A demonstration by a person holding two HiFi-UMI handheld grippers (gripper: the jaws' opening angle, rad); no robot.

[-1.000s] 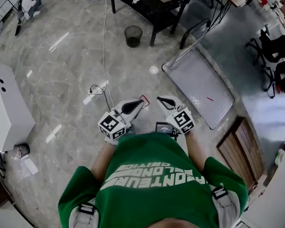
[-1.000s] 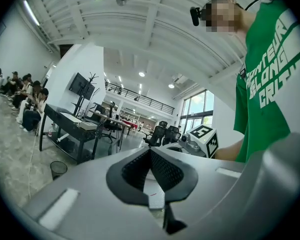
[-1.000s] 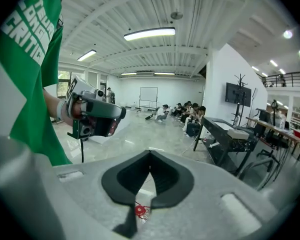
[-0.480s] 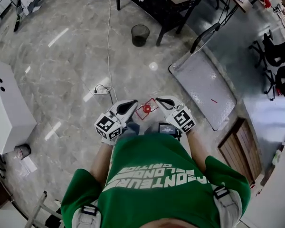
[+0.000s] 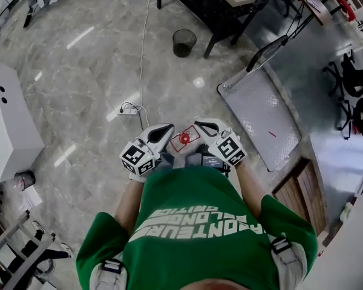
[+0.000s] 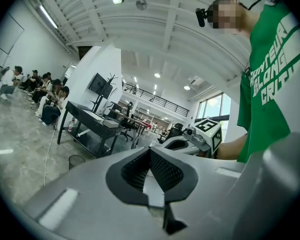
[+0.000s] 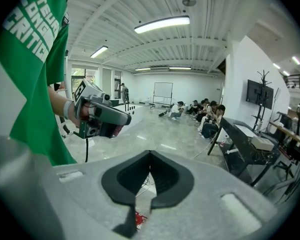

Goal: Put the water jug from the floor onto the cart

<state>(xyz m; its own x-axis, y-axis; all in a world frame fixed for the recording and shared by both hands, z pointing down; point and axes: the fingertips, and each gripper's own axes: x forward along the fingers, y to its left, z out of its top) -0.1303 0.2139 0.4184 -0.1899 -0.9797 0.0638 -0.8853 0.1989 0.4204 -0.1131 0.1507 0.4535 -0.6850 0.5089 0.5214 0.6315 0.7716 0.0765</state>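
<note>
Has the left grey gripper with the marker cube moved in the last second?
Yes. The left gripper shifted left in the head view, toward the white power strip.

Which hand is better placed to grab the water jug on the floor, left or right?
Probably right. The right hand-held gripper, jaws shut, sees the red cap of the water jug just below it in its own view; the left hand-held gripper, also shut, sees no jug. The cart sits rightward too.
</note>
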